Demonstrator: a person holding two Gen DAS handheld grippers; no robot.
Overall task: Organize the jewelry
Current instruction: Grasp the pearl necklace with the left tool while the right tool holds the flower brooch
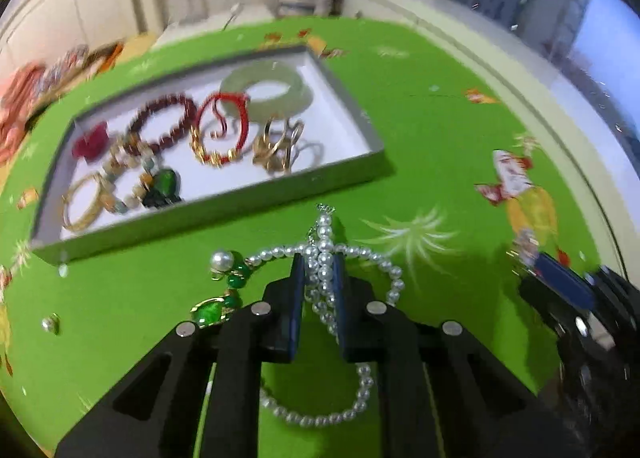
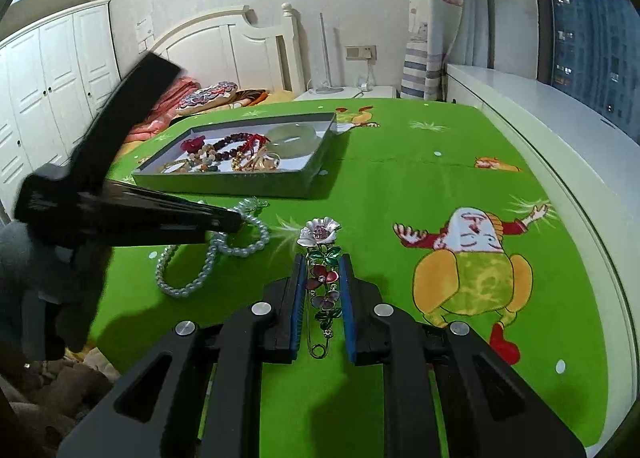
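My left gripper (image 1: 319, 258) points down at the green cloth, shut on bunched strands of a white pearl necklace (image 1: 320, 420); the rest of the loop lies on the cloth. In the right wrist view that necklace (image 2: 208, 270) trails from the left gripper (image 2: 236, 221). My right gripper (image 2: 322, 258) is shut on a flower brooch (image 2: 322, 236) with a safety-pin back, its white bloom sticking out past the pads. Beyond both stands a grey tray (image 1: 224, 213) (image 2: 240, 181) holding a jade bangle (image 1: 240, 85), bead bracelets, a red cord bracelet and gold rings.
A green-and-pearl gold piece (image 1: 228, 282) lies just left of the left gripper, and a small bead (image 1: 51, 324) sits farther left. The green cartoon-print cloth (image 2: 400, 177) runs to a white ledge (image 2: 540, 105) on the right. Blankets and a pillow (image 2: 208, 95) lie behind the tray.
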